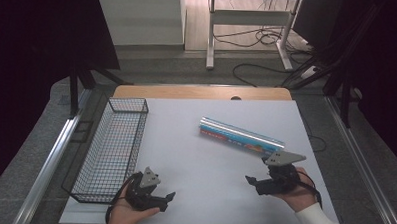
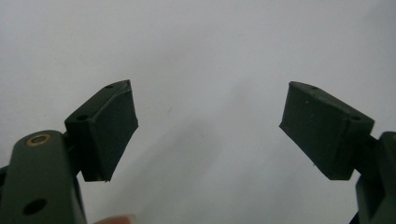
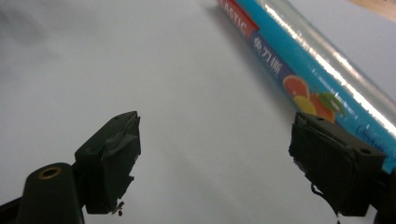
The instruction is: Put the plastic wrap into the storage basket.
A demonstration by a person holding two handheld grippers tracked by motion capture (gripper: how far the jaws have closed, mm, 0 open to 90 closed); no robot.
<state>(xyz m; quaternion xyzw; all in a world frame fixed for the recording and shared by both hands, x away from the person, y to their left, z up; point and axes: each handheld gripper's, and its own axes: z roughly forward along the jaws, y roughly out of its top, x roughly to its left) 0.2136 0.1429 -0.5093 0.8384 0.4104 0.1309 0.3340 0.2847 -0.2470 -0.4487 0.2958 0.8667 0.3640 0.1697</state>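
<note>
- The plastic wrap box (image 1: pixel 241 135) is lying flat on the white table (image 1: pixel 205 157), right of centre. Its long axis runs diagonally, from the far-left end down to the near-right end.
- The right gripper (image 1: pixel 258 183) sits just near of the box's near-right end, jaws spread wide with nothing in them. In the right gripper view the box (image 3: pixel 299 70) passes right by one jaw; can't tell if they touch.
- The left gripper (image 1: pixel 164 199) is at the near-left, jaws wide apart too, over bare table (image 2: pixel 205 56).
- A wire basket (image 1: pixel 114 146) runs along the table's left edge.
</note>
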